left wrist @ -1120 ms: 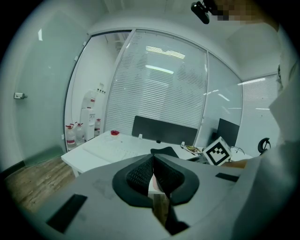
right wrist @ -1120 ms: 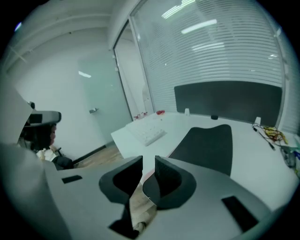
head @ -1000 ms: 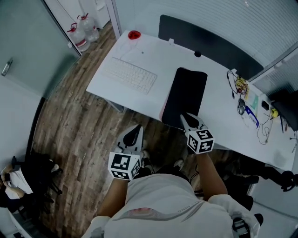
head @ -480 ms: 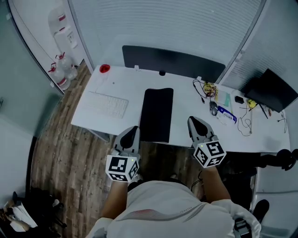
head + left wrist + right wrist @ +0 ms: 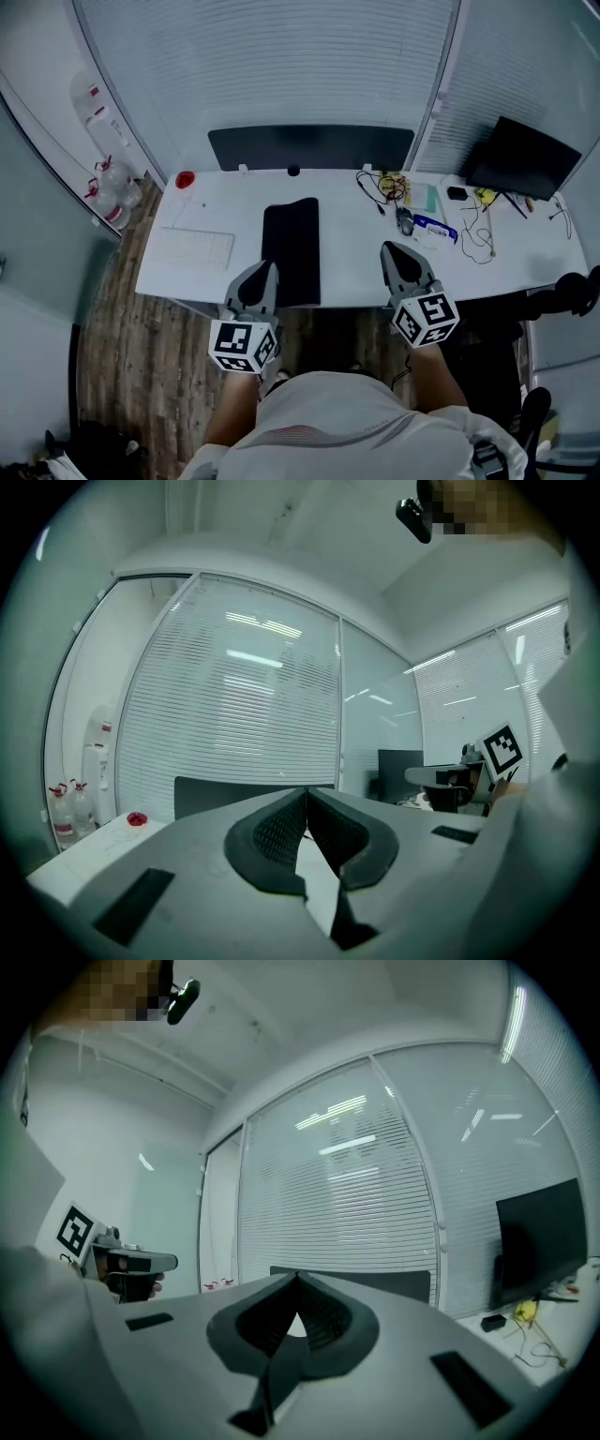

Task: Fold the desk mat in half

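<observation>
At the left end of the white desk point(image 5: 352, 258) lies a keyboard point(image 5: 192, 248), untouched. Just right of it, over the desk's near edge, the left gripper point(image 5: 266, 272) hovers beside the mat's near left corner; its own view shows the jaws clenched tip to tip with nothing between them. The black desk mat point(image 5: 291, 248) lies lengthwise at the desk's centre, between the two grippers, as a narrow dark strip running from near the rear panel to the front edge. Neither tool touches it. Right of the mat, well apart from it, the right gripper point(image 5: 389, 249) is also clenched and empty, its pads meeting at the tips. What has just changed is this right gripper: its jaws, partly parted a second ago, have closed on nothing. A second ago it stood over the mat's near end; now it is drawn aside to bare desk. The desk, then seen on a diagonal, now sits square in the head view. The mat's narrow outline suggests the fold is already made, though the layers cannot be told apart.
</observation>
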`<state>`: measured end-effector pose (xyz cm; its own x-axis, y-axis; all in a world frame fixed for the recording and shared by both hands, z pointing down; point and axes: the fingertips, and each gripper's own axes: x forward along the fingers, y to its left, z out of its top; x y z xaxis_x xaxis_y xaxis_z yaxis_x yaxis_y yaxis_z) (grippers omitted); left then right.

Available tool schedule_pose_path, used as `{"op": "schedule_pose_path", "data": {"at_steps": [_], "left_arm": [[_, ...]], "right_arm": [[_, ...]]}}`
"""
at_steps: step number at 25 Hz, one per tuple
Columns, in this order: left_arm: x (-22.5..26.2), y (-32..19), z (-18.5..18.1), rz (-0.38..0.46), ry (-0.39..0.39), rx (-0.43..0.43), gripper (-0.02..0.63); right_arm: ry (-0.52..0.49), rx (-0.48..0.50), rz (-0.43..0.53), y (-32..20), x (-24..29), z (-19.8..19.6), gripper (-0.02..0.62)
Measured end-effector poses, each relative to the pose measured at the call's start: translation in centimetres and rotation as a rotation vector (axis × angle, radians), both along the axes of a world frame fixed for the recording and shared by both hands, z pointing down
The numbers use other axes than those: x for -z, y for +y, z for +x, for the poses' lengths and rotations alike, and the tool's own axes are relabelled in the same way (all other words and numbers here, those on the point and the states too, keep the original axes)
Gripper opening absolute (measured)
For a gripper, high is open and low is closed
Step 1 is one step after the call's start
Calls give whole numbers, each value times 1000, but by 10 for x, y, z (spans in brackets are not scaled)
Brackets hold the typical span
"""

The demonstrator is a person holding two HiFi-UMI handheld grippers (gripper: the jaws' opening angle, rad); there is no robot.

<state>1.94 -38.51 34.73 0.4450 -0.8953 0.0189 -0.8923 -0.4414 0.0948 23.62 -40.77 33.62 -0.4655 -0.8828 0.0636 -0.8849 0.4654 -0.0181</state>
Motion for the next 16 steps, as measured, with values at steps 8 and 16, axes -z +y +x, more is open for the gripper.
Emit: {"op": "schedule_pose_path", "data": {"at_steps": [8, 16], "left_arm": [[1, -5, 22, -4, -19, -21, 14], [3, -6, 29, 0, -14, -20, 14]], "right_arm": [[-1, -12, 12, -3, 4, 19, 51], [-4, -1, 18, -3, 5, 21, 51]]}}
